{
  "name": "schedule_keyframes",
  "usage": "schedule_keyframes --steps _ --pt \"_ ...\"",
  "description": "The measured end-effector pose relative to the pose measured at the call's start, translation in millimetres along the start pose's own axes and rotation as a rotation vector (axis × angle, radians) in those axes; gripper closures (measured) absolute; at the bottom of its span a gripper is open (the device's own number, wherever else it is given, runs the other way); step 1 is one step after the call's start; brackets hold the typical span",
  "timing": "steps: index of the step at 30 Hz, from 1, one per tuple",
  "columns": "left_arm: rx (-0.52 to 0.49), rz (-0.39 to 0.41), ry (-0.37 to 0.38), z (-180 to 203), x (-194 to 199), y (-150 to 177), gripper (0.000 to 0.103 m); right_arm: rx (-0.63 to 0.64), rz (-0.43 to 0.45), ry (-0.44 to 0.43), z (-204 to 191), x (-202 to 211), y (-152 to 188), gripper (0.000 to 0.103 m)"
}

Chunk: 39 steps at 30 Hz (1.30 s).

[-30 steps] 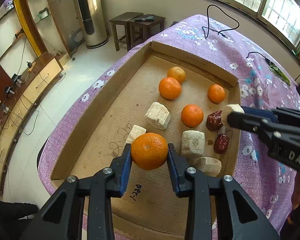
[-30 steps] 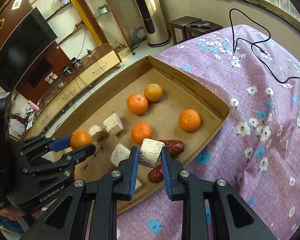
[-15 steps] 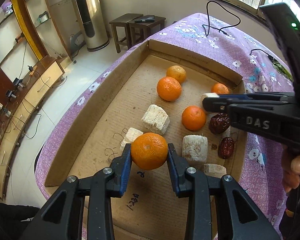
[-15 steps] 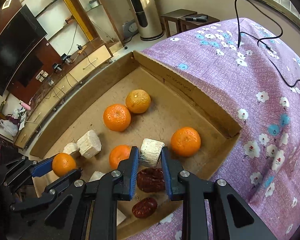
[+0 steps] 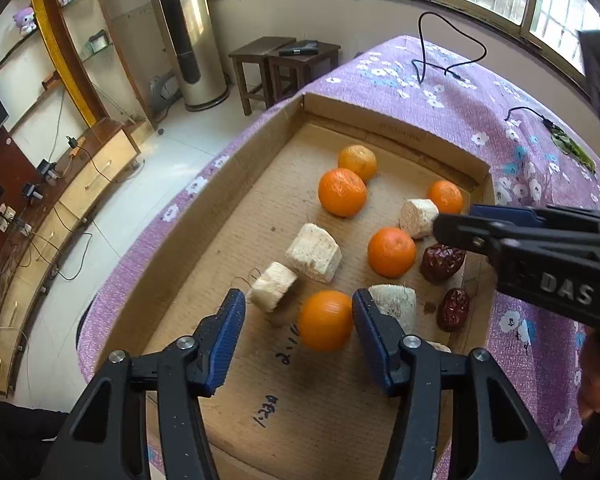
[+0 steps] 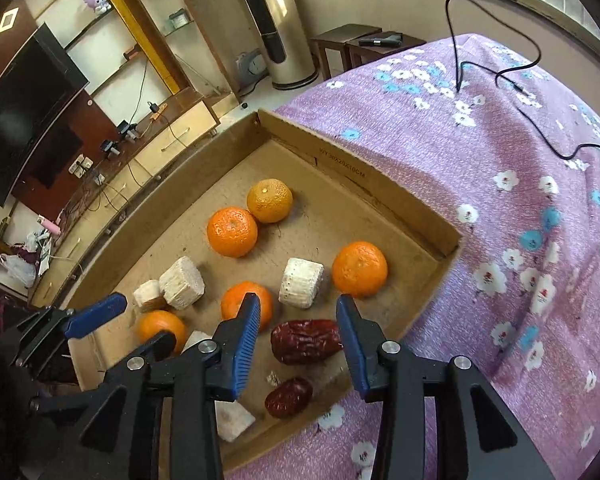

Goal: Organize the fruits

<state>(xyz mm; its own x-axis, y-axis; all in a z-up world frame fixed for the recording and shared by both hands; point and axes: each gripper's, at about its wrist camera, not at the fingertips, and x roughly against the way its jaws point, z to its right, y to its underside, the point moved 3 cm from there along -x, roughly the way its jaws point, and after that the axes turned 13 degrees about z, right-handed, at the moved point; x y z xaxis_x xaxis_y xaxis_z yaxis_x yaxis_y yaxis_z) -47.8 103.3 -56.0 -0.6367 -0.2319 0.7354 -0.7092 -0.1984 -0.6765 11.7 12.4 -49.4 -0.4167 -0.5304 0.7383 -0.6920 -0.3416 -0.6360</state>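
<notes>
A shallow cardboard tray (image 5: 396, 132) (image 6: 380, 184) on the purple cloth holds several oranges, pale corn-cob chunks and two red dates. My left gripper (image 5: 298, 312) is open; an orange (image 5: 326, 320) sits between its fingers, close to the right one, blurred. My right gripper (image 6: 296, 320) is open above a red date (image 6: 306, 340); the white chunk (image 6: 301, 282) lies just beyond its tips beside an orange (image 6: 359, 268). The right gripper also shows in the left wrist view (image 5: 452, 228), next to that chunk (image 5: 418, 217).
The second date (image 6: 289, 397) and a chunk (image 6: 232, 420) lie near the tray's front corner. Two oranges (image 6: 232, 232) sit together at the back. Black cables (image 6: 500, 76) lie on the flowered cloth (image 6: 500, 160). Table edge drops to the floor at left.
Both grippers have opened. The left let go of the orange, which has dropped toward the tray floor. The right let go of the white chunk, which now rests in the tray.
</notes>
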Motion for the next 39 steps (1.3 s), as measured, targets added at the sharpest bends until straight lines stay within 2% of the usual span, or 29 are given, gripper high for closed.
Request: schedule_keyframes --steps 2,7,22,39 --pt "0.008 0.013 -0.003 -2 5 -4 0.033 -0.007 0.019 0.013 0 13 2 0.049" --pt "0.007 0.063 -0.024 -5 20 -15 0.028 -0.012 0.068 0.051 -6 46 14 0.047" --pt "0.014 0.114 -0.022 -6 41 -23 0.026 -0.04 0.102 0.096 -7 83 30 0.039" --pt "0.013 0.116 -0.023 -7 45 -24 0.025 -0.024 0.072 0.085 -11 78 32 0.039"
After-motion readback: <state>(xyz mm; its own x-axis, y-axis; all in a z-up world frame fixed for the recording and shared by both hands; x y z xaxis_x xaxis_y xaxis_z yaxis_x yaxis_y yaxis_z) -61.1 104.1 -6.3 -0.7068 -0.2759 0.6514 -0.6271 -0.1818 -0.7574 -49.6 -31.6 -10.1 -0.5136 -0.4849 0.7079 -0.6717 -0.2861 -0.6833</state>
